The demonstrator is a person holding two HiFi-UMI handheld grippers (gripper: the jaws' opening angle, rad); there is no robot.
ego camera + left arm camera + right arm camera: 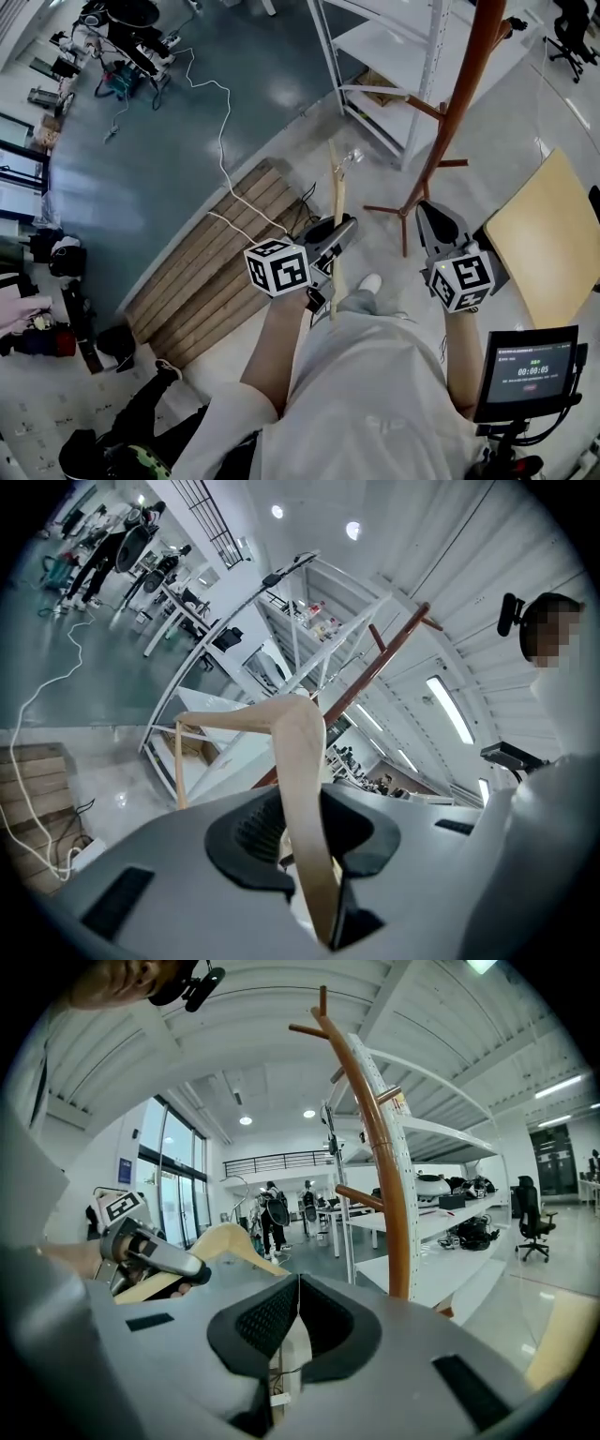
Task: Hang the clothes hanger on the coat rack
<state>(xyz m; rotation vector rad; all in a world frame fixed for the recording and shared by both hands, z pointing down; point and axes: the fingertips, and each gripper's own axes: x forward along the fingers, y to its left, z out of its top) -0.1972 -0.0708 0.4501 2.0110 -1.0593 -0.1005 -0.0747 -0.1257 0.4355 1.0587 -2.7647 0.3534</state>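
Two grippers sit close to the person's body, and only one carries anything. The left gripper [342, 230] is clamped on one arm of the wooden hanger [302, 752], which stands up out of its jaws. The right gripper [298, 1302] has its jaws pressed together on nothing. Just beyond them, to the right, rises the brown rack [466, 84], its pegs bare as far as the views show. The hanger is near it but apart, touching no peg. Behind the rack stands a white shelf [375, 47], and to the left lie wooden slats [206, 272] with a white cable [222, 122] running over them. The pick-up looks done. What is left, I judge, is to bring the hook over a peg, lower it on and let go.
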